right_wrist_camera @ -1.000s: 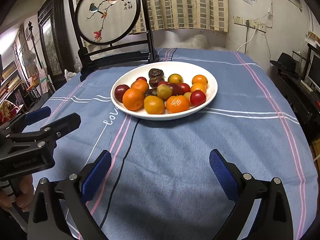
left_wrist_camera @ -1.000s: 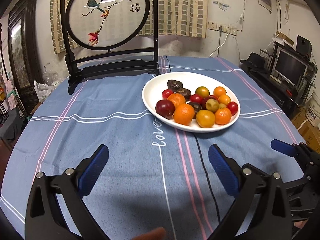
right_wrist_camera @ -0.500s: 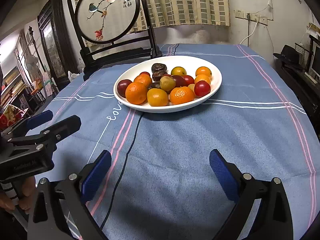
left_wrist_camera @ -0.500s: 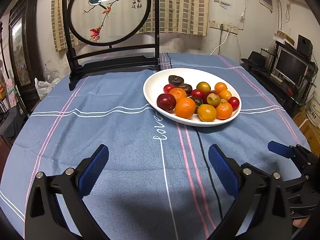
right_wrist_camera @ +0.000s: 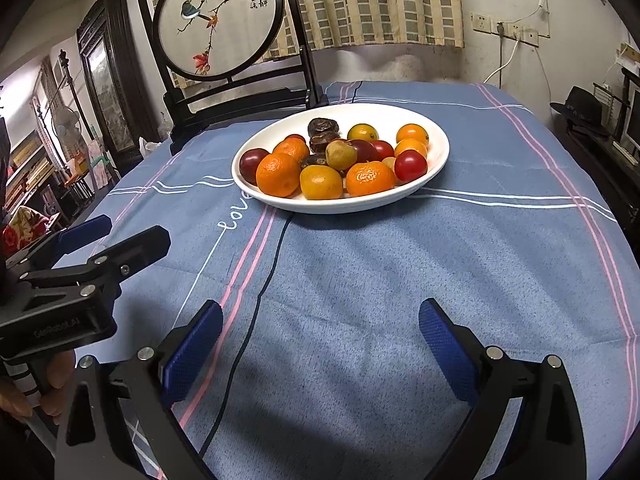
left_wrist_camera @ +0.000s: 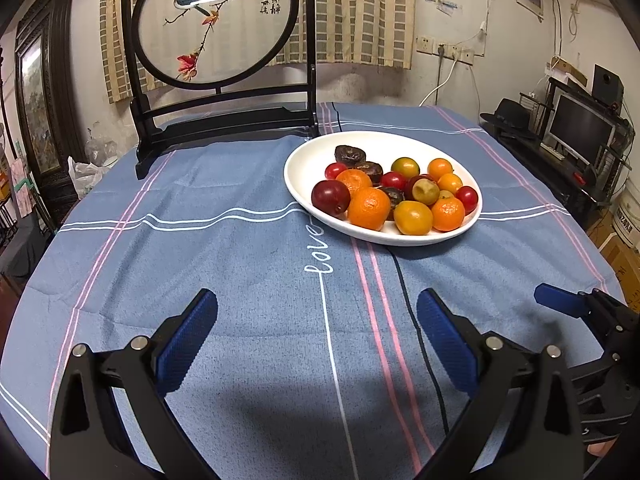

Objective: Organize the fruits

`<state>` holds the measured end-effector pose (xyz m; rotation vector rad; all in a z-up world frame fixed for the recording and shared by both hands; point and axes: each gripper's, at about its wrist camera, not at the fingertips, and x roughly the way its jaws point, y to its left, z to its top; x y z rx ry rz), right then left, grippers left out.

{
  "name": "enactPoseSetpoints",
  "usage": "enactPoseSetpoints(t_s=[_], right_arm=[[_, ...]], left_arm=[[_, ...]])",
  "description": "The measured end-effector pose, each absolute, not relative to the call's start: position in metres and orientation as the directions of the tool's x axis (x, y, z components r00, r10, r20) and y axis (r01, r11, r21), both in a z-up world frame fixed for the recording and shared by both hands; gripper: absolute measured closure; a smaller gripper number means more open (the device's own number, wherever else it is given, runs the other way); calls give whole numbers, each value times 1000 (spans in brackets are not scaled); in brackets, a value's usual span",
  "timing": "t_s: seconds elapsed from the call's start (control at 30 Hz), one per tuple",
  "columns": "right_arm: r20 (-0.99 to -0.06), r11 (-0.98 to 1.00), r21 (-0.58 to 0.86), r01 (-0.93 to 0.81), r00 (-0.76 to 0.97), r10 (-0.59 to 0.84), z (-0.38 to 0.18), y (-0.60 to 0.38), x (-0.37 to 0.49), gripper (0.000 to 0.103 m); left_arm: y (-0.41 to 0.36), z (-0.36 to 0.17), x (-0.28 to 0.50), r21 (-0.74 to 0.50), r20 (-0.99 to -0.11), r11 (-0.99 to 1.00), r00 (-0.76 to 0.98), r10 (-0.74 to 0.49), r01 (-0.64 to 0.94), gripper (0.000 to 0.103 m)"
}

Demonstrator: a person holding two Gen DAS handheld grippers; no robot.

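A white oval plate (left_wrist_camera: 308,160) (right_wrist_camera: 436,136) stands on the blue striped tablecloth, holding several mixed fruits: oranges (left_wrist_camera: 369,208) (right_wrist_camera: 278,174), a dark red plum (left_wrist_camera: 331,197) (right_wrist_camera: 253,160), cherry tomatoes (left_wrist_camera: 467,199) (right_wrist_camera: 410,165), yellow fruits (left_wrist_camera: 413,217) (right_wrist_camera: 321,182) and dark dried dates (left_wrist_camera: 350,155) (right_wrist_camera: 322,126). My left gripper (left_wrist_camera: 318,320) is open and empty, low over the cloth short of the plate. My right gripper (right_wrist_camera: 320,328) is open and empty, also short of the plate. Each gripper shows at the edge of the other's view: the right one (left_wrist_camera: 576,308), the left one (right_wrist_camera: 108,240).
A black wooden stand with a round embroidered bird screen (left_wrist_camera: 216,24) (right_wrist_camera: 218,20) stands at the table's far left edge behind the plate. A monitor and shelves (left_wrist_camera: 580,132) are off the table to the right. A dark cabinet (right_wrist_camera: 108,68) is at the left.
Both grippers have moved forward and a little lower toward the plate, which looks closer in both views. Both stay open and empty.
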<state>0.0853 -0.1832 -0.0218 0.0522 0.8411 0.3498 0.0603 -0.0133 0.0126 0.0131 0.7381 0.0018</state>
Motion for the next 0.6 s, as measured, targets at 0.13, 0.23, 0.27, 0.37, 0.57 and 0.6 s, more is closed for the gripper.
enactPoseSetpoints(t_s=[0.13, 0.23, 0.27, 0.37, 0.57, 0.6], right_arm=[[-722, 941, 184, -282, 611, 324, -22, -183, 85, 4], [-725, 941, 186, -283, 607, 325, -24, -183, 84, 4], [-727, 942, 179, -284, 607, 321, -24, -182, 84, 4], [-728, 940, 183, -288, 603, 326, -24, -182, 82, 4], [-732, 941, 183, -286, 599, 325, -25, -183, 81, 4], [-733, 941, 183, -285, 598, 324, -25, -183, 81, 4]], left_arm=[[-17, 13, 55, 42, -649, 999, 761, 19, 11, 5], [-22, 13, 52, 76, -634, 997, 773, 30, 23, 5], [-23, 13, 51, 83, -632, 996, 775, 32, 27, 5], [-22, 13, 52, 69, -642, 997, 767, 10, 44, 5], [-24, 13, 51, 62, -652, 996, 758, -3, 57, 5], [-24, 13, 50, 63, -652, 996, 759, -4, 60, 5]])
